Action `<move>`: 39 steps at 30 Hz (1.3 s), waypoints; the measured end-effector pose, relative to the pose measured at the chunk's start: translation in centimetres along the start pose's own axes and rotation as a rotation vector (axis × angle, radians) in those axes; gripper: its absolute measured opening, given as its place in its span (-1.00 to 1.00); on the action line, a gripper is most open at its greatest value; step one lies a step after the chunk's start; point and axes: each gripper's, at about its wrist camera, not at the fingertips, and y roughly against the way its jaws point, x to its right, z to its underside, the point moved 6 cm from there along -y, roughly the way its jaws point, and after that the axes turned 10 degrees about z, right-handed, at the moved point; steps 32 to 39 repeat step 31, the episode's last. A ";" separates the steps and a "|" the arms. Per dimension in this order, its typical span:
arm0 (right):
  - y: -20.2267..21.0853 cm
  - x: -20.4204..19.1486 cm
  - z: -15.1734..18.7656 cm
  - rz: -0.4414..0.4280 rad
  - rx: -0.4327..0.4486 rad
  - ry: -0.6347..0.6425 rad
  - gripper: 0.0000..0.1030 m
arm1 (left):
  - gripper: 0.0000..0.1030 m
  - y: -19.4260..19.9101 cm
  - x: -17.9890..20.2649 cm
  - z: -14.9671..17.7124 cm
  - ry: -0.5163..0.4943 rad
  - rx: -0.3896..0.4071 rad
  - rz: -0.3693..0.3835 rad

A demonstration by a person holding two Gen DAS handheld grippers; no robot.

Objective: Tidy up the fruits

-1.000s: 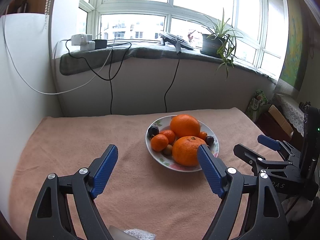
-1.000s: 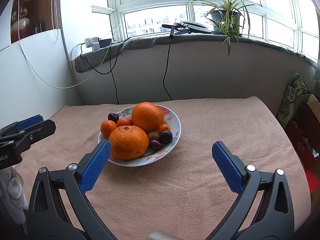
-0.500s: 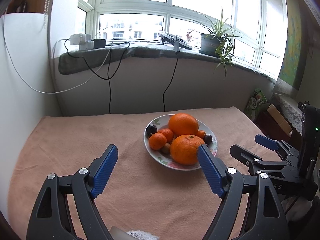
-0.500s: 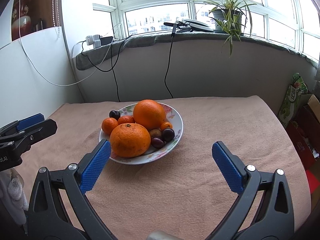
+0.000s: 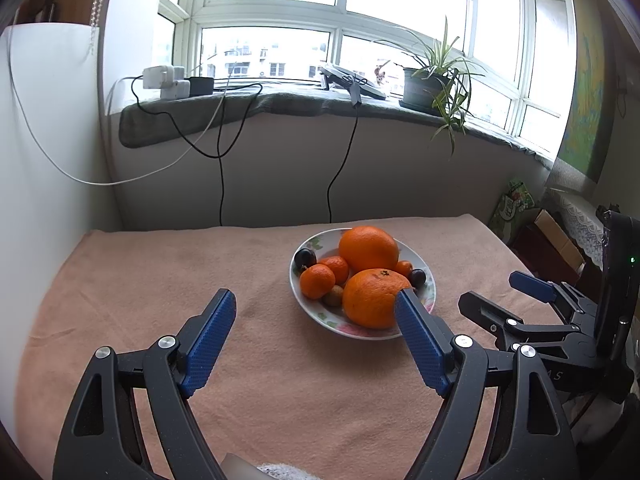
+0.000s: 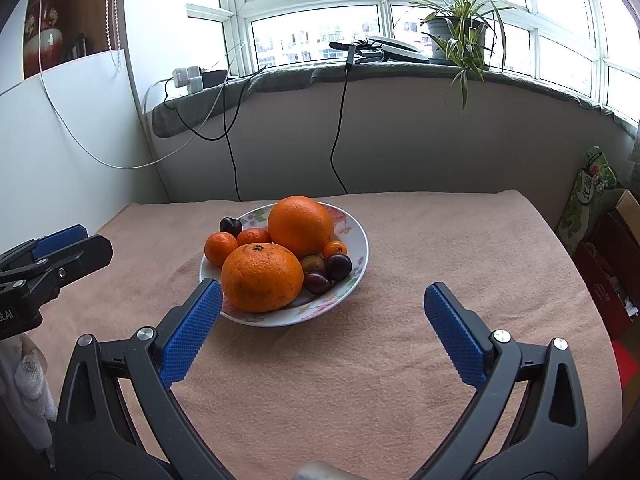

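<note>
Glossy round oranges (image 6: pixel 262 278) heaped in floral plate (image 6: pixel 358 236), both tools (image 5: pixel 316 338) (image 6: pixel 322 322) wide open, empty.

Left tongs (image 5: pixel 314 304) and right tongs (image 6: pixel 322 298) both gape wide, empty, angled downward side by side.

My blue finger pads (image 6: pixel 191 332) look like knurled matt plastic; the tablecloth (image 6: pixel 400 360) is fuzzy peach cloth; the plate (image 6: pixel 356 240) is glossy floral ceramic.
</note>
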 end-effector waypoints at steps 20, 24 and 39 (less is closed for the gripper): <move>-0.2 0.2 0.5 0.008 -0.012 0.002 0.99 | 0.59 0.2 0.3 0.3 -0.016 0.010 0.001; -0.2 0.3 0.5 0.009 -0.012 0.000 0.99 | 0.59 0.2 0.3 0.3 -0.015 0.011 -0.001; 0.1 0.4 0.4 0.015 -0.005 0.001 0.99 | 0.59 0.4 0.2 0.3 -0.013 0.015 -0.005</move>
